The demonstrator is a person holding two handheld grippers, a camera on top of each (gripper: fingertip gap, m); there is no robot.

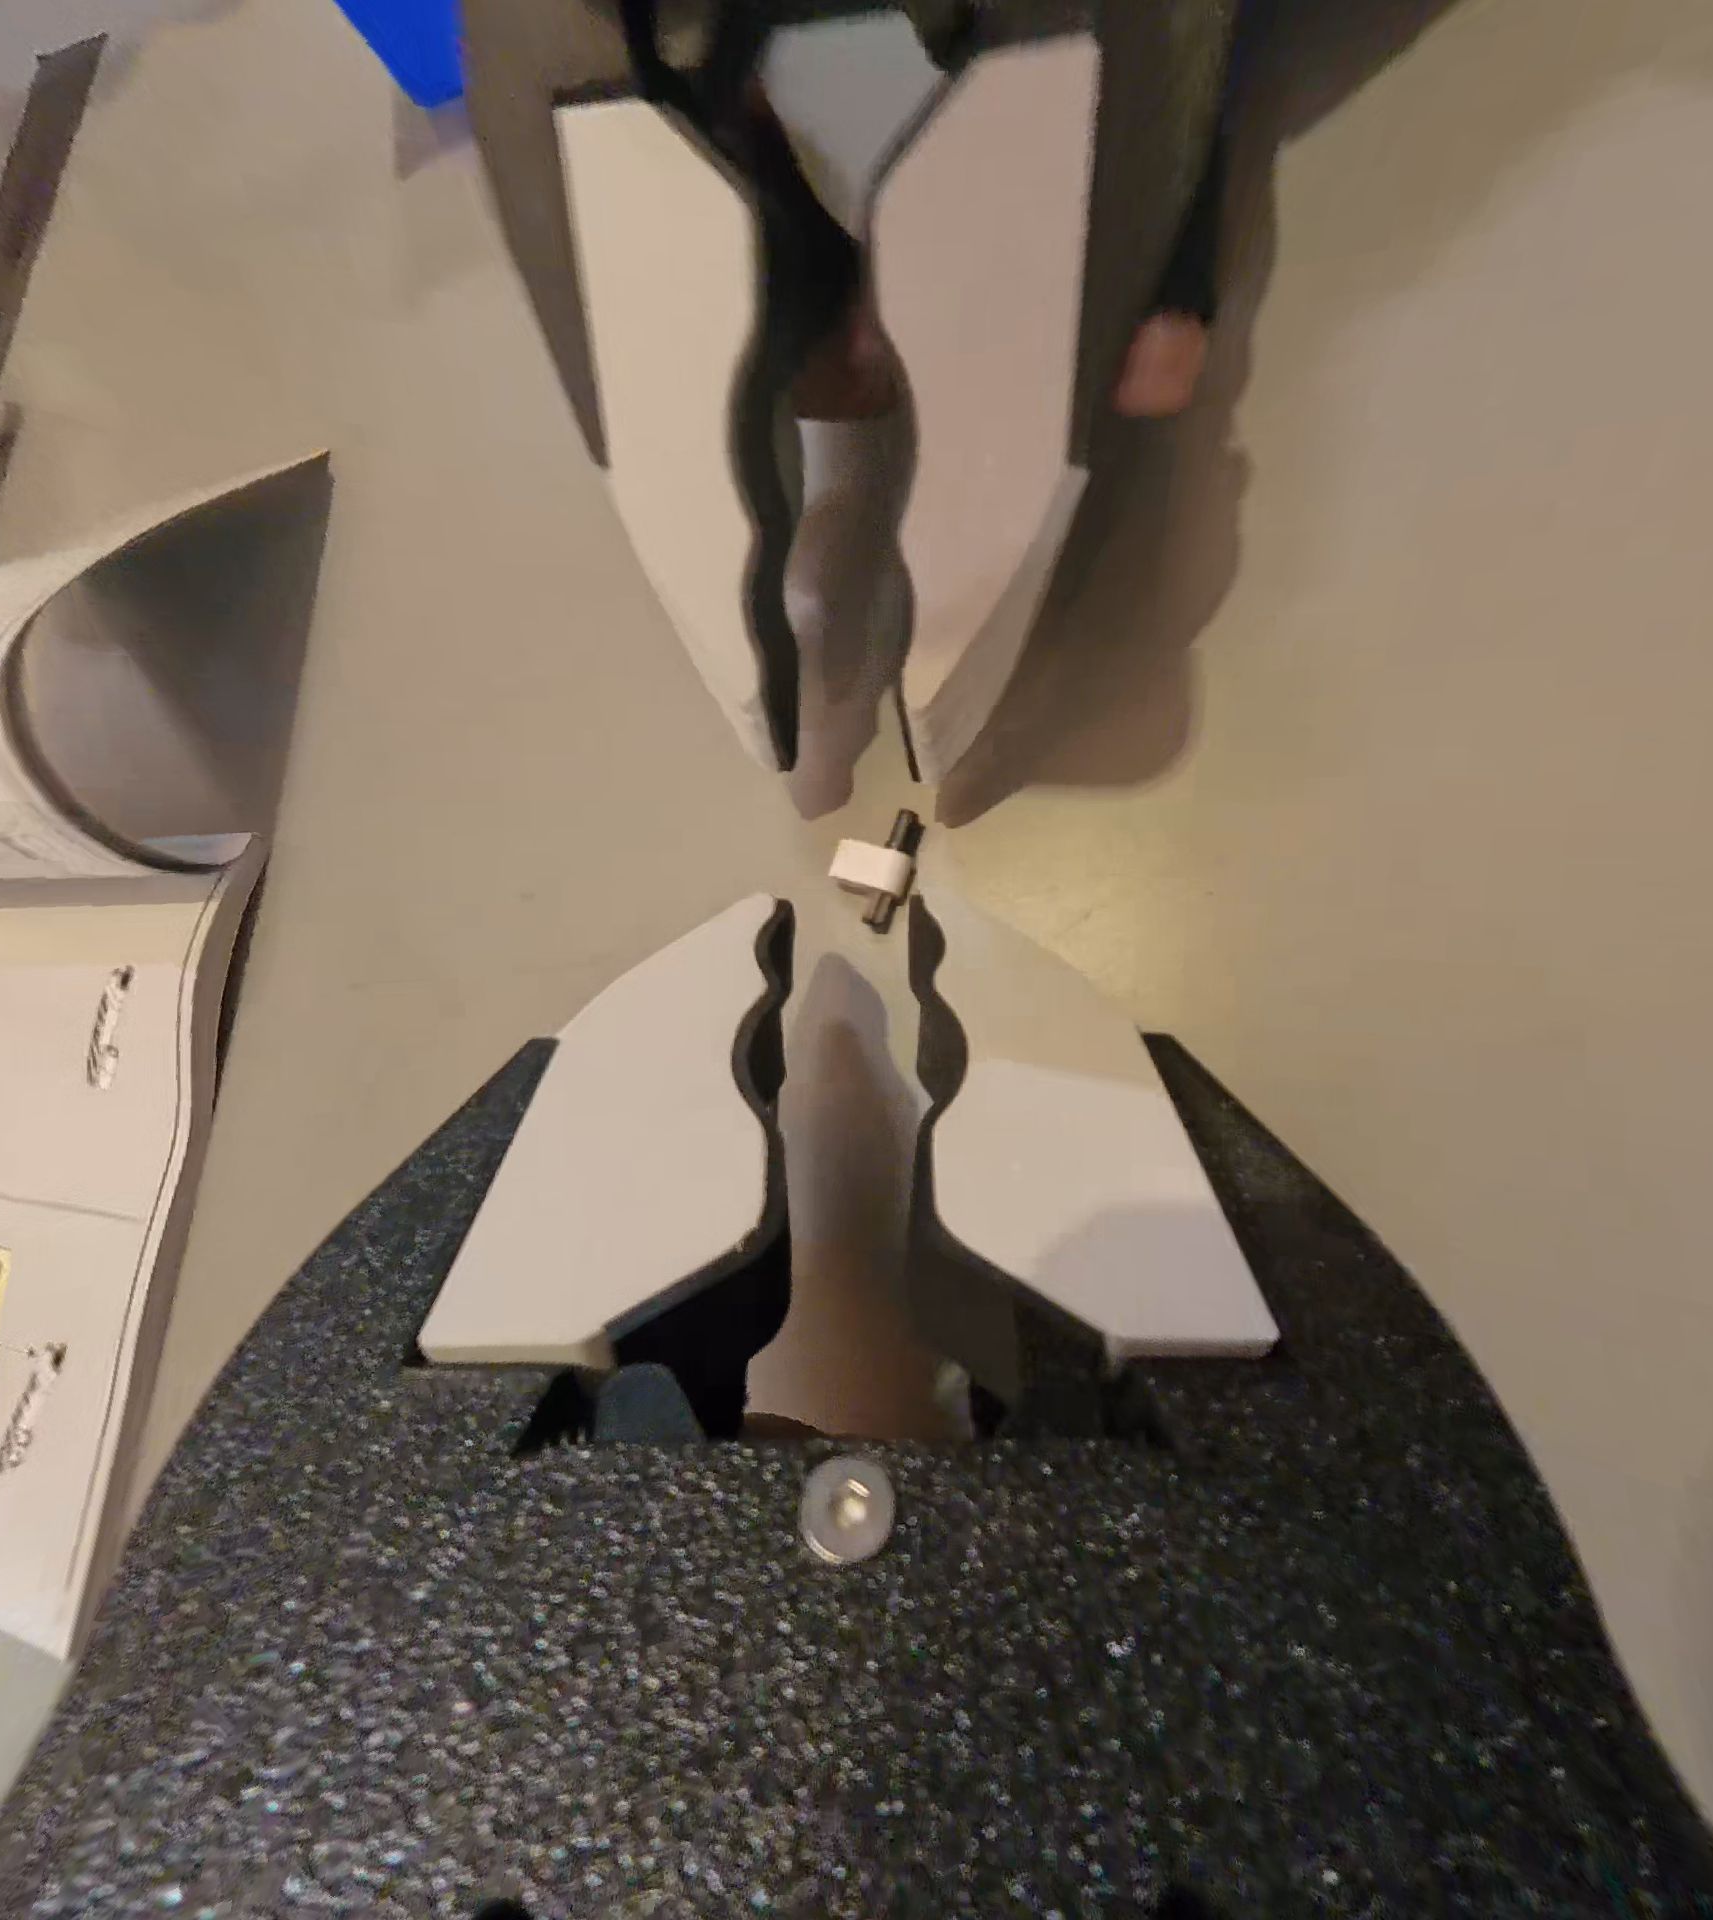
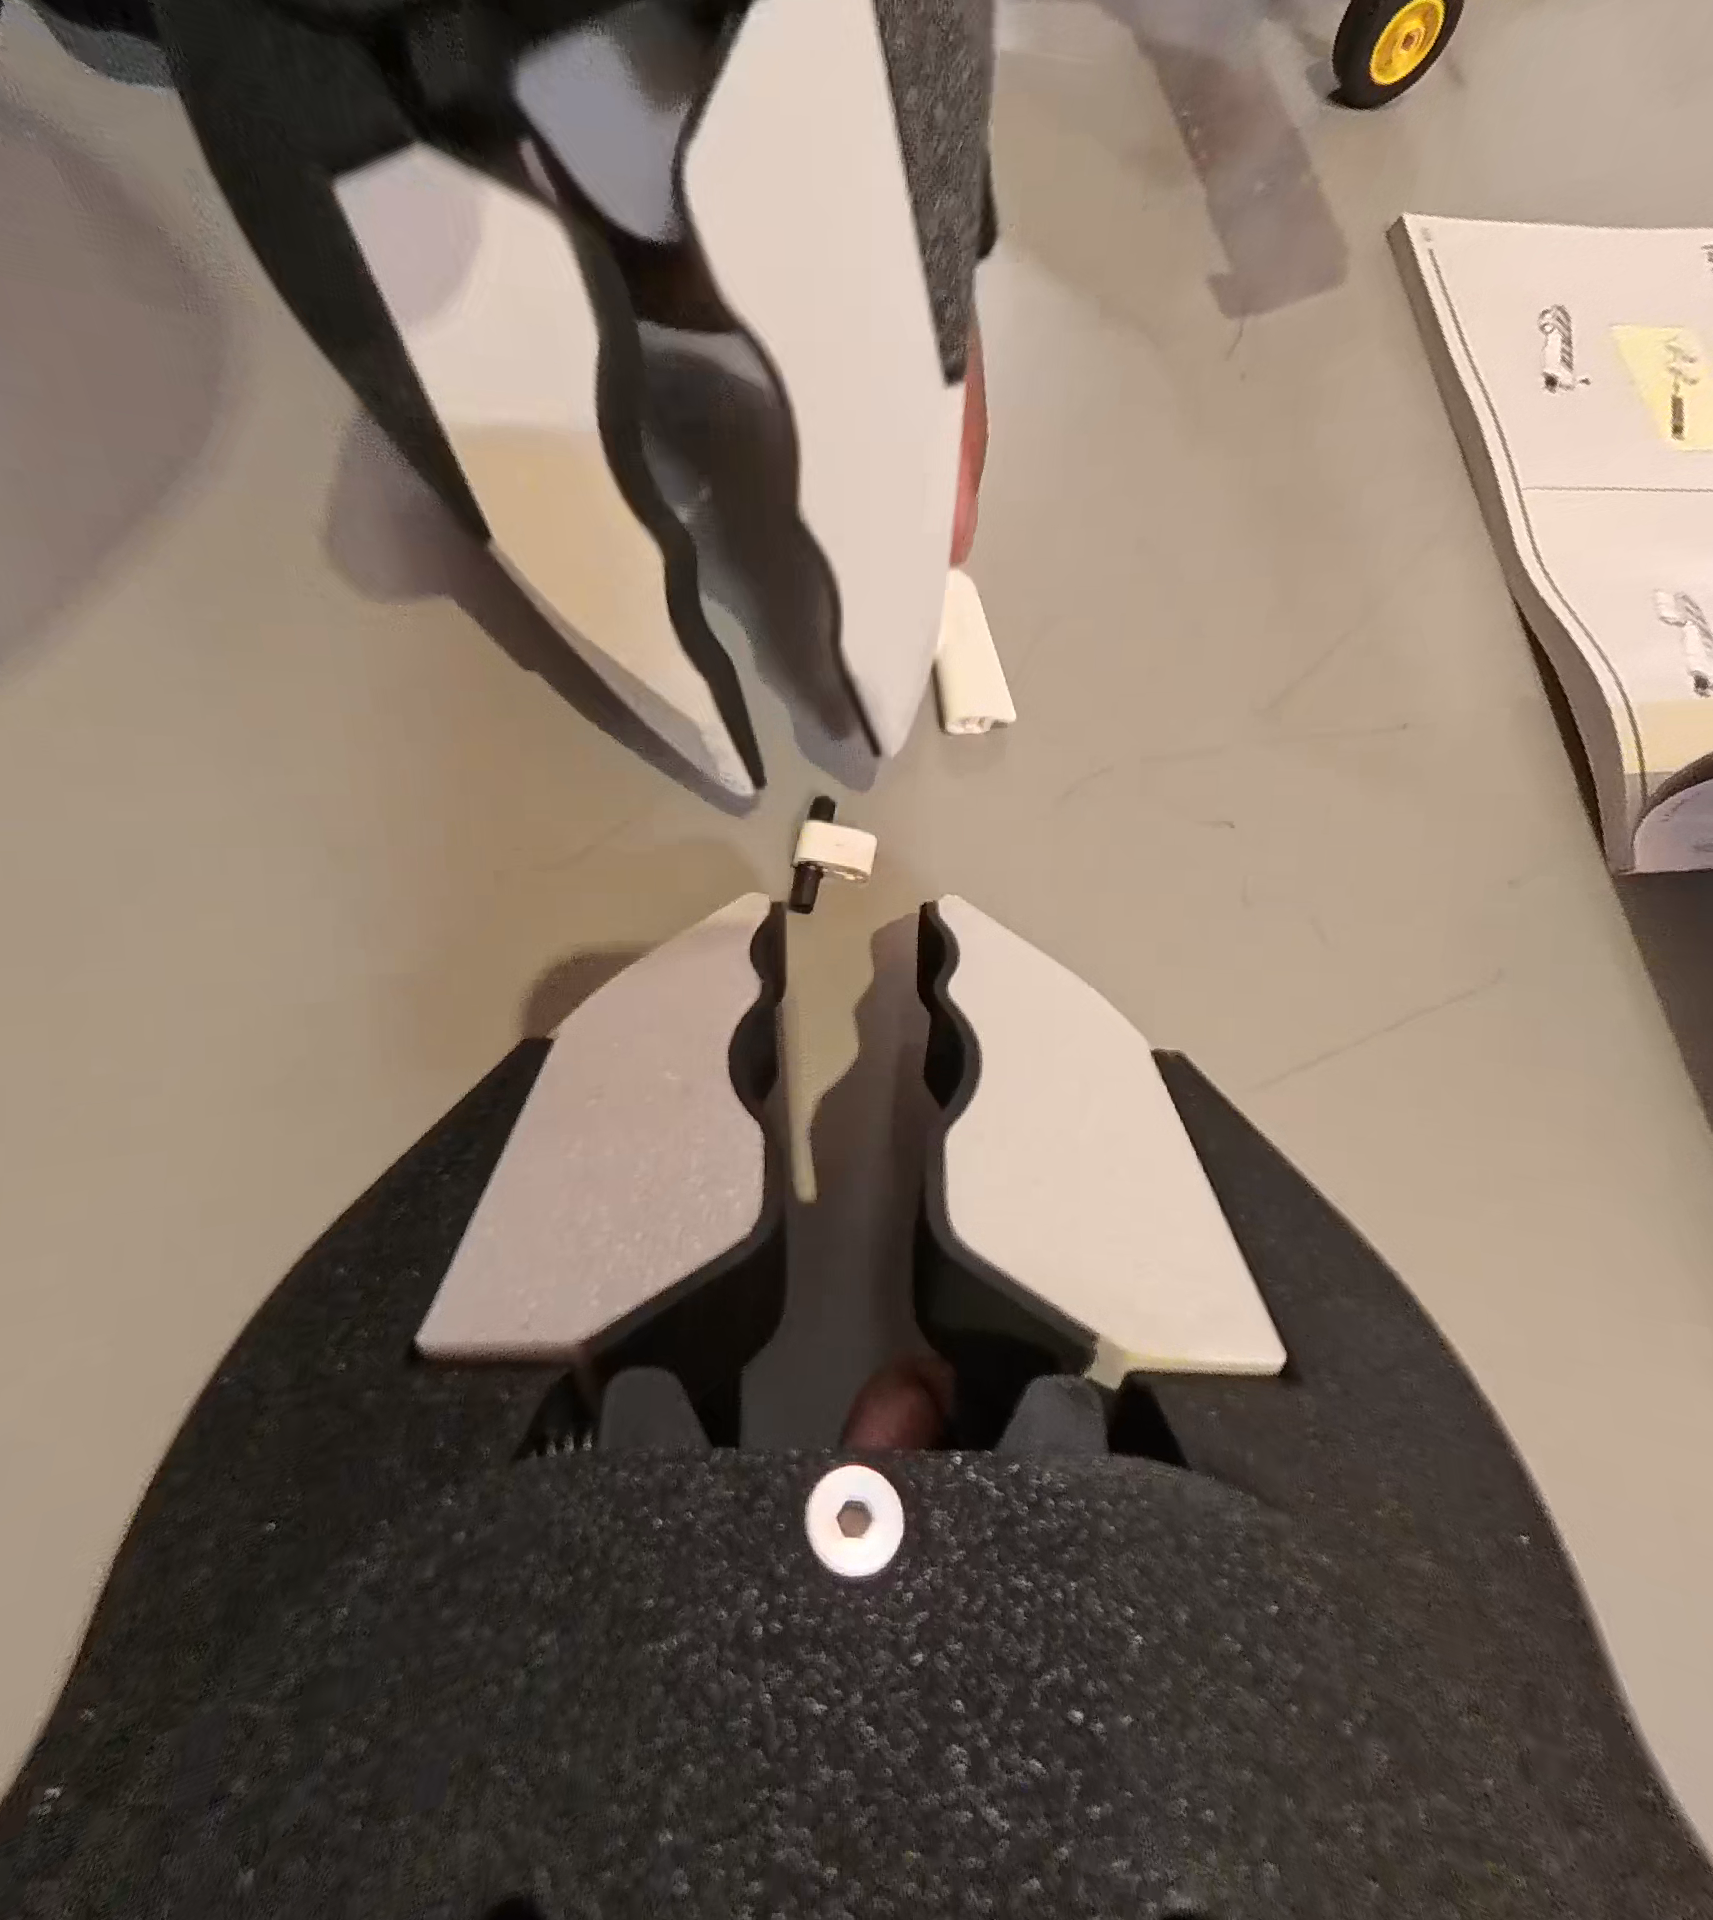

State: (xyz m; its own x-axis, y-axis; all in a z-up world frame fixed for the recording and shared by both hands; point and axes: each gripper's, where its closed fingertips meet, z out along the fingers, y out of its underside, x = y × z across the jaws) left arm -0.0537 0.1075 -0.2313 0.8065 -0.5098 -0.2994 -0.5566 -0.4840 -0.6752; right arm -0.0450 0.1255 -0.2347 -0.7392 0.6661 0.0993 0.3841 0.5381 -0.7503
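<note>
**Small white block on a black pin, lying on the table between two grippers**

A small white block (image 1: 867, 865) with a short black pin (image 1: 893, 868) pushed through one end lies flat on the grey table (image 1: 1454, 935). The pin sticks out on both sides of the block. The piece sits free in the space between the tips of the left gripper (image 1: 847, 914) and the right gripper (image 2: 852, 914), which point at each other, both with jaws apart and neither touching it. A longer white bar (image 2: 971, 665) lies on the table just beside the left gripper's tip.
</note>
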